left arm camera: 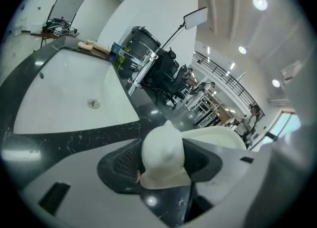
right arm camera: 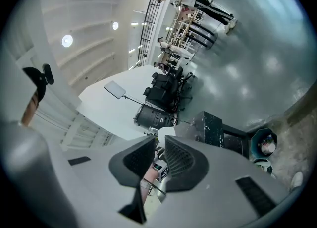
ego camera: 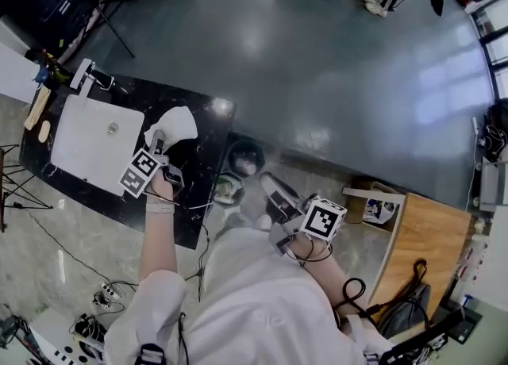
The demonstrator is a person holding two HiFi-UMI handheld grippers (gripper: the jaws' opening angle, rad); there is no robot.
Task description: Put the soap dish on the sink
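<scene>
Soap dish (ego camera: 173, 125), white, clamped by one end btw the left gripper's (ego camera: 162, 146) pads (left arm camera: 124, 160), one pad pressed to each side; the rest of the dish sticks out past the tips. It's over the dark counter (ego camera: 202, 177), just right of the white sink (ego camera: 83, 157), not in the basin. Can't tell if it touches the top. Right gripper (right arm camera: 159, 145) is well apart near the person's body, jaws a narrow slit apart w/ nothing btw them.
</scene>
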